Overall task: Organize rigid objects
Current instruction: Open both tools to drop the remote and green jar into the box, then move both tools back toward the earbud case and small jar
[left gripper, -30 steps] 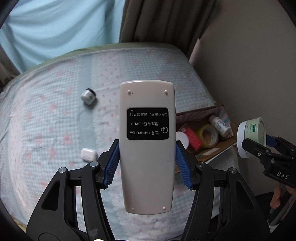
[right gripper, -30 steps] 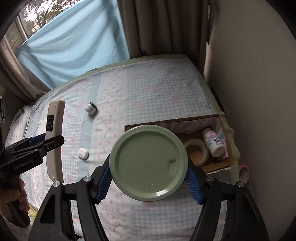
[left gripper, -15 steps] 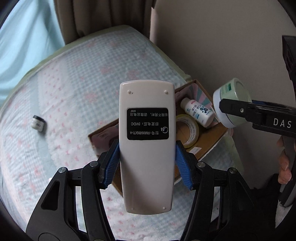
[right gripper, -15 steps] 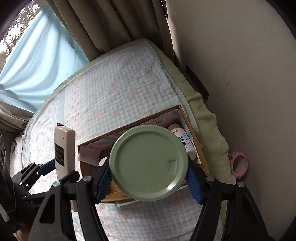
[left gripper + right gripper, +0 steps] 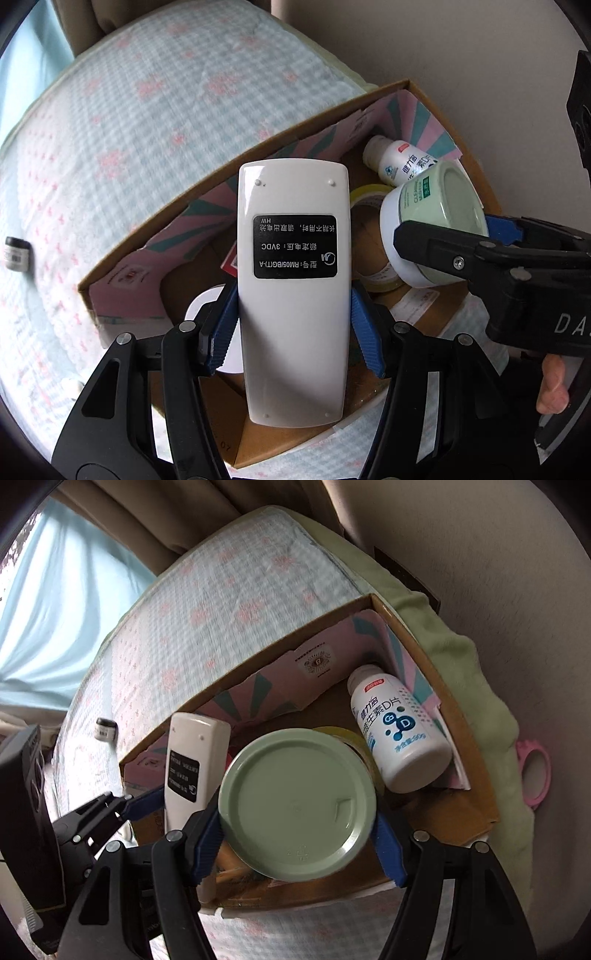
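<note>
- Your left gripper (image 5: 293, 328) is clamped on the remote (image 5: 293, 288), label side to the camera, held above the box (image 5: 155, 236) interior, near its front-left part.
- Your right gripper (image 5: 297, 843) is clamped on the green-lidded jar (image 5: 297, 805), held above the box centre, over the tape roll (image 5: 369, 214).
- The bottle (image 5: 397, 734) lies on its side in the box's back-right corner.
- A small dark-capped jar (image 5: 16, 254) sits on the bedspread (image 5: 147, 110), well left of the box.
- Risk: both loads hang close together over the box. Releasing them together could knock jar against remote, or land the jar on the tape roll, where it may tip.
- Risk: the remote, dropped from height, could strike the white round item beneath it.
- Hidden: the box floor beneath both loads is largely covered. That white item and a red one are cut off; I cannot identify them.
- The height of each load above the box floor cannot be judged.
</note>
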`<state>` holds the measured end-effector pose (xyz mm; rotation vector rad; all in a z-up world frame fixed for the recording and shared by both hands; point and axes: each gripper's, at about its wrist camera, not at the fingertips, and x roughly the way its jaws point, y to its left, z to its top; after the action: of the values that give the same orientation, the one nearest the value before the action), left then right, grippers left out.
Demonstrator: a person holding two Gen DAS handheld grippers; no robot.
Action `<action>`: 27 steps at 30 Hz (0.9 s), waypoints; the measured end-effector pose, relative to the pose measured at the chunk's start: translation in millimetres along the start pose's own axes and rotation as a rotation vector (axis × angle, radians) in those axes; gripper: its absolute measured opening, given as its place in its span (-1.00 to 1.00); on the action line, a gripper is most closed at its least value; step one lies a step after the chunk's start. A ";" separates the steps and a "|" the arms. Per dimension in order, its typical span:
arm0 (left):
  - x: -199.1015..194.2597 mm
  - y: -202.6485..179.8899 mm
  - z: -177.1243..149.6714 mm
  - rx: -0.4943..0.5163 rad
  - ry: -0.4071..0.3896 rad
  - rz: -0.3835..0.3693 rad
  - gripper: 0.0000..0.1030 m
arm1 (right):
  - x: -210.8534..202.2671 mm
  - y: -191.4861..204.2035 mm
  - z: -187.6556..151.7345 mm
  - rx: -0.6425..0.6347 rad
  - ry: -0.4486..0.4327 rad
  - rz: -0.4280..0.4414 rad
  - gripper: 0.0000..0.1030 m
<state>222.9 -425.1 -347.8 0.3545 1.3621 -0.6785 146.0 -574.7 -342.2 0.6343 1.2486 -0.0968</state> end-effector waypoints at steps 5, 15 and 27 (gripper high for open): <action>-10.2 3.0 -1.4 0.019 -0.005 -0.014 0.95 | -15.5 -4.6 4.9 0.106 -0.116 0.078 1.00; -39.9 16.9 -23.4 0.023 -0.017 0.060 1.00 | -39.3 -2.2 5.9 0.088 -0.146 0.004 1.00; -91.6 26.1 -45.8 -0.040 -0.085 0.078 1.00 | -67.9 23.0 -7.0 0.021 -0.146 -0.005 1.00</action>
<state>198.5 -355.8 -271.9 0.3410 1.2725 -0.5947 126.5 -570.4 -273.0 0.6314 1.1093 -0.1578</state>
